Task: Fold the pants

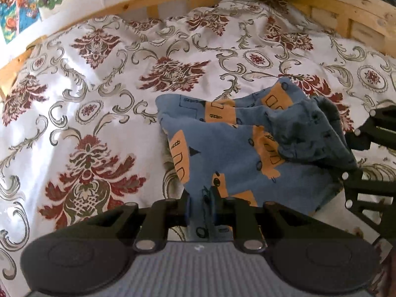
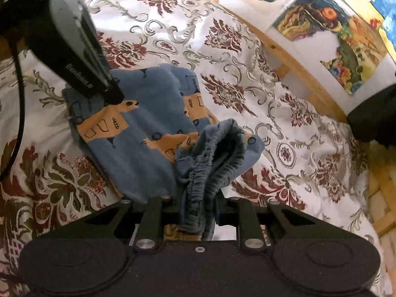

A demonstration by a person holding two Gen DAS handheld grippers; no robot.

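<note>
Right now your blue pants, printed with orange patches and small black outlines, lie bunched on the patterned bedspread, partly doubled over, with the gathered elastic waistband lifted off the cloth. Your left tongs are pressed together on a fold of blue fabric at the near edge of the pants. Your right tongs pinch the ruched waistband, which hangs between their fingers. Seen from the right wrist, the left tool's dark body reaches down onto the far-left corner of the pants; seen from the left wrist, the right tool's black linkage sits just right of the pants. Beyond the pants, the bedspread runs to a pale wooden bed frame, and above that a white wall carries colourful pictures.
</note>
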